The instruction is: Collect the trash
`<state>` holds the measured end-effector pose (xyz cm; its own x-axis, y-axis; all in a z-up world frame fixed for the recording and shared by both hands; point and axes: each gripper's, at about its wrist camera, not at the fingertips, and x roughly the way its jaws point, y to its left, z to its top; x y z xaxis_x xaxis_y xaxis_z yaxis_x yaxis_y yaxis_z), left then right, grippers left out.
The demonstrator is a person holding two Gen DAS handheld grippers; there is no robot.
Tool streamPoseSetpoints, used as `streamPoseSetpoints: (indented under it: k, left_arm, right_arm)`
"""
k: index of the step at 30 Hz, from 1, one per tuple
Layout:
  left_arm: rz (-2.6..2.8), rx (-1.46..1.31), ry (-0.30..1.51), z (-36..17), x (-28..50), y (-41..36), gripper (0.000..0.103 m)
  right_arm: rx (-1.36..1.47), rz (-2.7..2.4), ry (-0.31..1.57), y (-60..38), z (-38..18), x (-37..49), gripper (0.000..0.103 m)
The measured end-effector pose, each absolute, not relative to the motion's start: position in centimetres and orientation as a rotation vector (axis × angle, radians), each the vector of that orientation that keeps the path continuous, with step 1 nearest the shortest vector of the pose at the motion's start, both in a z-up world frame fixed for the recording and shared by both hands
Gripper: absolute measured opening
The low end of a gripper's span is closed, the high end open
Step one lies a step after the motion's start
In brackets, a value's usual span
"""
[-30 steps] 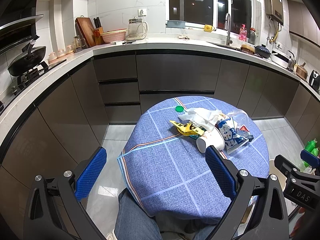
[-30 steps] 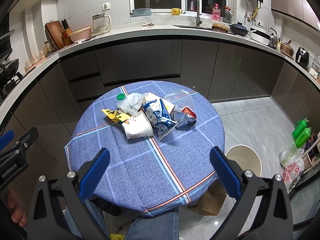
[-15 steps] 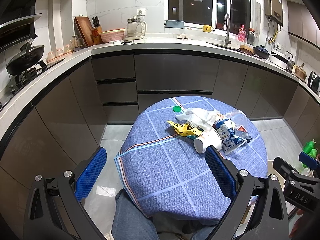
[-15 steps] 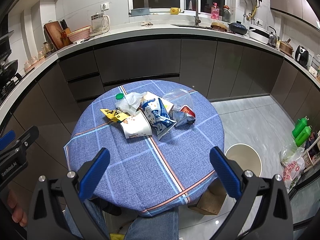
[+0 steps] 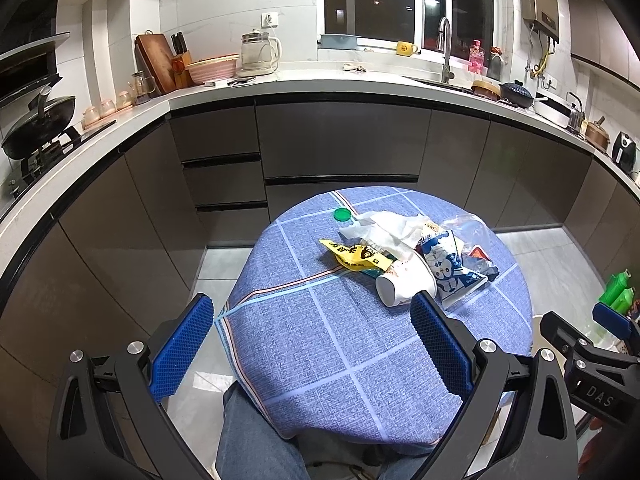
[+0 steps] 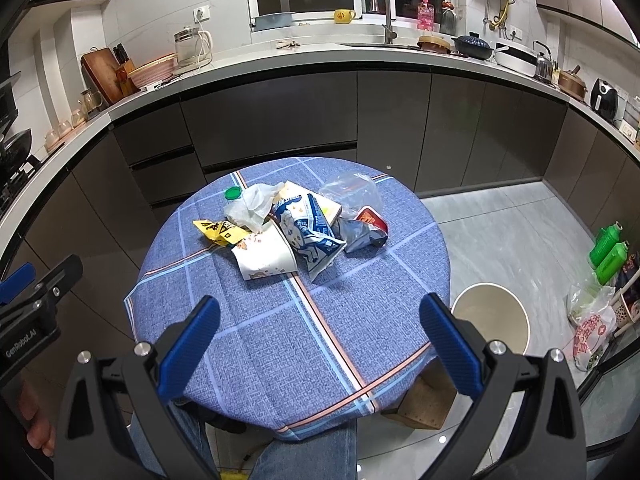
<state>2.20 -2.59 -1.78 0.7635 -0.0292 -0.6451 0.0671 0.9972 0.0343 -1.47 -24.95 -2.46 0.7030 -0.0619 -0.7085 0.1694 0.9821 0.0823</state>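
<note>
A pile of trash lies on the round table with a blue checked cloth [image 6: 280, 336]: a tipped white paper cup [image 6: 266, 258], a blue-and-white snack bag [image 6: 308, 232], a yellow wrapper [image 6: 220, 232], crumpled white tissue [image 6: 250, 204], a green bottle cap [image 6: 233, 193], a clear plastic bag [image 6: 352, 192] and a grey-and-red packet [image 6: 366, 230]. The cup also shows in the left wrist view [image 5: 402, 286]. My left gripper [image 5: 308, 348] is open and empty, above the table's near edge. My right gripper [image 6: 320, 344] is open and empty, also short of the pile.
A round beige bin [image 6: 490, 322] stands on the floor right of the table. Green bottles [image 6: 608, 250] and a plastic bag [image 6: 592, 320] sit at the far right. Dark kitchen cabinets [image 6: 360, 120] curve behind the table. The person's knees are under the table.
Both grippers have shifted slightly, so the table and pile sit a little further off and lower-left in view. Both stay open; the trash has not moved.
</note>
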Motion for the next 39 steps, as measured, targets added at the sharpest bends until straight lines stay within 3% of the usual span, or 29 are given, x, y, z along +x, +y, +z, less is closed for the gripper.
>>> streamPoseSetpoints:
  k: [29, 39]
  left_arm:
    - [-0.042, 0.071, 0.755, -3.6, 5.8, -3.3, 0.095]
    - [-0.108, 0.034, 0.817, -6.3, 11.4, -1.7, 0.095]
  right_arm:
    - [0.142, -0.113, 0.837, -25.6, -3.7, 2.3, 0.100]
    - [0.191, 0.135, 0.883, -23.8, -9.7, 7.6, 0.100]
